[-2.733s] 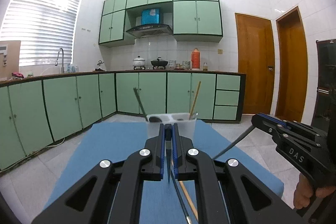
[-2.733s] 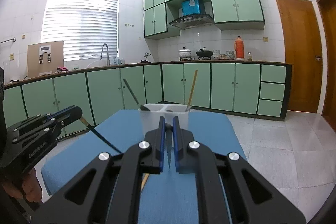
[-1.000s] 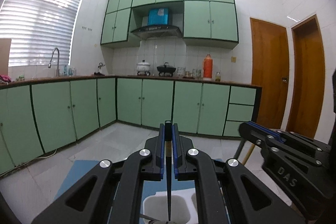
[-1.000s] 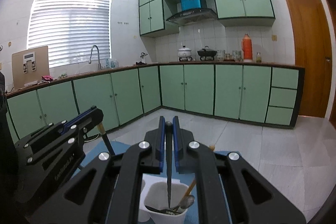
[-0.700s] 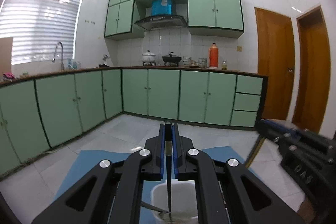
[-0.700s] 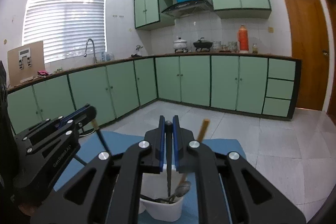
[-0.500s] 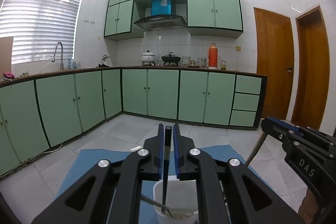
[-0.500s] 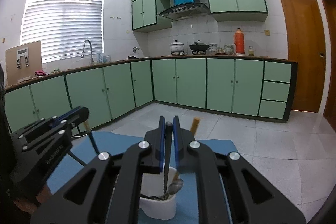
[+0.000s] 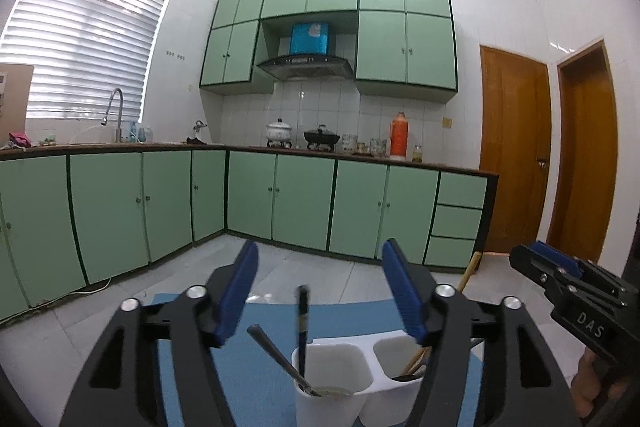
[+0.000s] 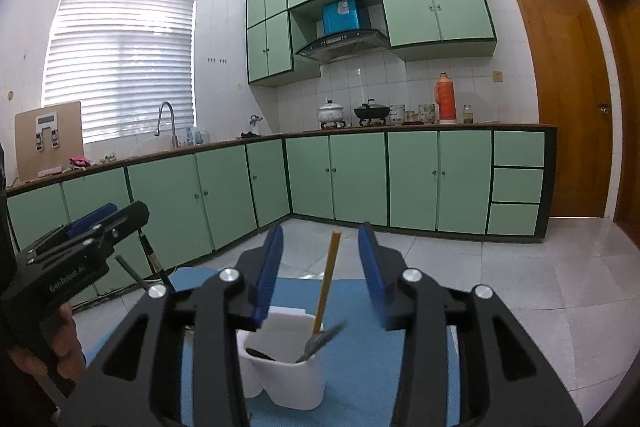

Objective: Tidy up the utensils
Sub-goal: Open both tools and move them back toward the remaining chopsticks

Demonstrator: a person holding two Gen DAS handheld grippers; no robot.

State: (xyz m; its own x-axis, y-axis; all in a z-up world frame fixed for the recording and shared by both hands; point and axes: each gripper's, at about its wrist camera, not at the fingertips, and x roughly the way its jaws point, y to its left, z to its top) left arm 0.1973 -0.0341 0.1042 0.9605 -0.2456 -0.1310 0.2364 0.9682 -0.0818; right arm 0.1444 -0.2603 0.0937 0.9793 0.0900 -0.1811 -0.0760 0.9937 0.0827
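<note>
Utensils [image 9: 301, 331] stand in white holder [image 9: 332, 387] between parted left tongs [image 9: 320, 291].

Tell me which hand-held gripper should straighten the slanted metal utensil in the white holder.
Left, probably. The left hand-held gripper is open above the compartment holding the metal utensil; the right hand-held gripper, also open, frames the wooden chopstick in the other compartment.

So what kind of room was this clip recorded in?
A home kitchen, most likely: green cabinets run under a counter holding a sink faucet, and pots sit on a stove beneath a range hood. The utensil holder rests on a blue mat.
</note>
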